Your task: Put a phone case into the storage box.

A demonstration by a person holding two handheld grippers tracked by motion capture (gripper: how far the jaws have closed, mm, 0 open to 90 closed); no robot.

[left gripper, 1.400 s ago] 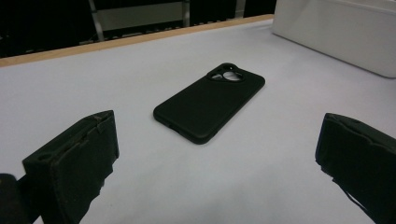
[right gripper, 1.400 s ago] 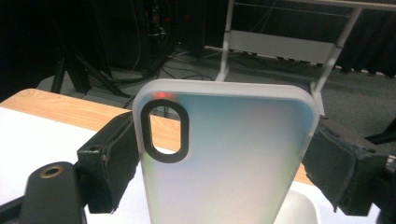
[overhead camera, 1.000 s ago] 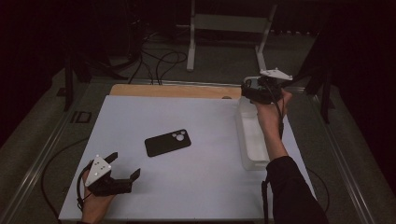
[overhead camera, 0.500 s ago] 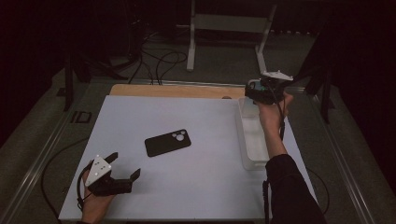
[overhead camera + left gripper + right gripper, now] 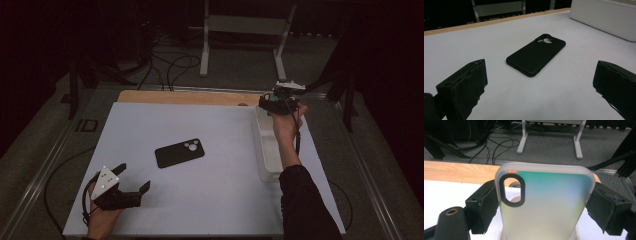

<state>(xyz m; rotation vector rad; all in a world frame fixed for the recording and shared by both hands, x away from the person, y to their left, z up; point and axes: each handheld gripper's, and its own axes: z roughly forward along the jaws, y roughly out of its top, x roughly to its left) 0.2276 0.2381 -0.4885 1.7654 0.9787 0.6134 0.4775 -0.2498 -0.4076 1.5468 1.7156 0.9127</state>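
lowering the clear case toward the bin

the white surface (image 5: pixel 215 200) spreads out before me, with the white bin (image 5: pixel 265 172) along its 3 o'clock edge. my right tongs (image 5: pixel 278 101) hover over the bin's far end, clamped on the translucent case (image 5: pixel 544 202) by its two long edges. to do this well, i'd sink straight and keep it level. the case is frosted, teal-tinted, with a dark-rimmed oval camera hole. my left tongs (image 5: pixel 134 184) rest open at 7 o'clock, the black phone case (image 5: pixel 536 55) lying beyond them.

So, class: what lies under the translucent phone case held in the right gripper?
Under the translucent phone case, gripped by the right gripper, sits the white bin. The case covers most of the bin's inside.
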